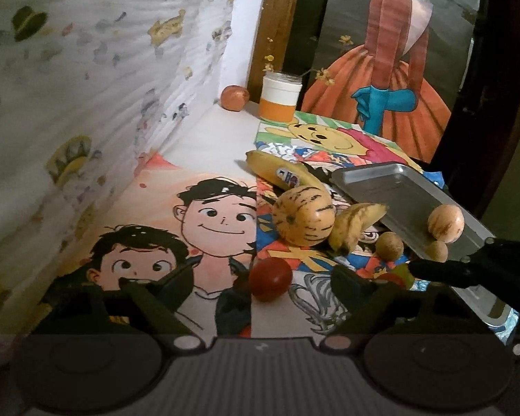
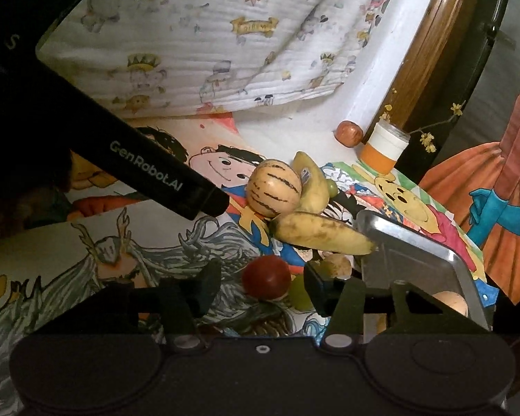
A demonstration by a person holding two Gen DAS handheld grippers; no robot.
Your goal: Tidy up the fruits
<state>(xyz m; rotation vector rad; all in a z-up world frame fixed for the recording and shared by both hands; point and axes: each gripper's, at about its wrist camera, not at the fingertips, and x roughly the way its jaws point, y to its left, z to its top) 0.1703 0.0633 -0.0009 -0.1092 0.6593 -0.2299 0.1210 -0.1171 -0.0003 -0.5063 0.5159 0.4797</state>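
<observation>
while the right gripper (image 2: 261, 286) brackets a red tomato (image 2: 266, 277) on the drawing-covered counter (image 2: 86, 242), its fingers stand just apart from the skin, grasping nothing. the left gripper (image 1: 260, 284) hangs wide and empty beside it. a striped melon (image 2: 273, 187) and two bananas (image 2: 324, 234) lie behind, near the tilted metal tray (image 2: 416, 253).

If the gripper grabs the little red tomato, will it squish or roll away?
The red tomato looks round and glossy, so it would probably roll or slip if nudged. It sits loose on flat paper, nothing blocking it. It is likely soft, so a gentle squeeze seems wise.
</observation>
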